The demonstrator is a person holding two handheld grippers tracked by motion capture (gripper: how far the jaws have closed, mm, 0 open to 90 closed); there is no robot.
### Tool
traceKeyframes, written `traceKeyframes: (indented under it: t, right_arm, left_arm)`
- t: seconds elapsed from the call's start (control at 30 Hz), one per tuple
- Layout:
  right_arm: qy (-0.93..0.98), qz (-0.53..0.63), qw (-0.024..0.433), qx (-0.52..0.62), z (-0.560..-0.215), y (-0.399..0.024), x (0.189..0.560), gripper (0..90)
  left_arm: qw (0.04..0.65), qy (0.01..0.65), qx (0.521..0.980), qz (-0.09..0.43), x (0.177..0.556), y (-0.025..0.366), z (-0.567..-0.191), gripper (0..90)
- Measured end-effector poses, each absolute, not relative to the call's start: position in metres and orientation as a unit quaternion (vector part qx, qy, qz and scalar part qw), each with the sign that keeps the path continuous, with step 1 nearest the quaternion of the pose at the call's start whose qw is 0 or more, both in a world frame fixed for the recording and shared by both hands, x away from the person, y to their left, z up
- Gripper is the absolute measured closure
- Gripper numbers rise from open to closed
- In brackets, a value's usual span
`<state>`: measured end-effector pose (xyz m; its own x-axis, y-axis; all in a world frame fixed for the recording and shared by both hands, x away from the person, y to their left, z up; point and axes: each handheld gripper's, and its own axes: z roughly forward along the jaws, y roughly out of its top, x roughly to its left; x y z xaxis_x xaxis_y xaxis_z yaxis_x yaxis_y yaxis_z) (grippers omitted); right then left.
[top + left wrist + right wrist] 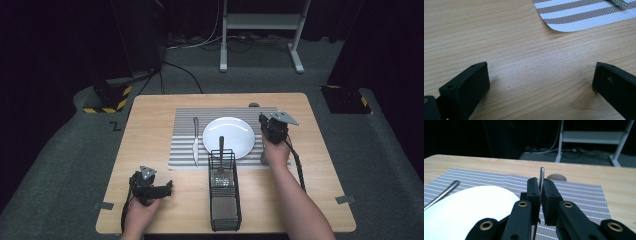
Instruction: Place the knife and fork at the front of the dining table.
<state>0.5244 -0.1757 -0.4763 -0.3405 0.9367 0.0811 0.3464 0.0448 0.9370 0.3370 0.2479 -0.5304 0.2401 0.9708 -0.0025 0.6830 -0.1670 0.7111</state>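
Utensil handle (542, 176) upright between right gripper (540, 191) pads (pinched tight)

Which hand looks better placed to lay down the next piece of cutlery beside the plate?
Right, probably. The right gripper is already shut on a thin metal utensil over the striped placemat, just right of the plate. The left gripper rests open near the table's front edge.

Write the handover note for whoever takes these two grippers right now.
Right gripper: shut on a thin metal utensil, held beside the plate over the striped mat; which utensil, I cannot tell.
Left gripper: open, holding nothing, low over the bare table.
Done: knife lies left of the plate.
Left: lay the held utensil right of the plate; one more utensil stands in the wire basket.
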Motion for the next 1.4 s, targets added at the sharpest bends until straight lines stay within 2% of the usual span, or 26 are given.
traceKeyframes:
  t: [0.37, 0.83, 1.0, 1.17, 1.23, 1.4]
  right_arm:
    - [0.666, 0.459, 0.277, 0.519, -0.495, -0.177, 0.547, 83.8]
    - [0.679, 0.431, 0.271, 0.528, -0.504, -0.174, 0.550, 82.3]
    - [0.679, 0.421, 0.278, 0.534, -0.504, -0.176, 0.550, 74.7]
    - [0.681, 0.415, 0.278, 0.536, -0.504, -0.179, 0.548, 71.9]
    - [0.682, 0.414, 0.281, 0.534, -0.502, -0.181, 0.544, 72.7]
    - [0.692, 0.408, 0.290, 0.521, -0.495, -0.185, 0.522, 81.3]
  left_arm:
    - [0.304, 0.569, 0.726, 0.237, 0.337, 0.248, -0.530, 1.1]
    - [0.306, 0.570, 0.726, 0.235, 0.336, 0.248, -0.530, 1.5]
    - [0.306, 0.569, 0.726, 0.235, 0.336, 0.248, -0.530, 1.5]
    - [0.306, 0.569, 0.726, 0.235, 0.337, 0.248, -0.530, 1.5]
    - [0.306, 0.569, 0.726, 0.235, 0.337, 0.248, -0.530, 1.4]
    - [0.306, 0.569, 0.726, 0.235, 0.337, 0.248, -0.530, 1.4]
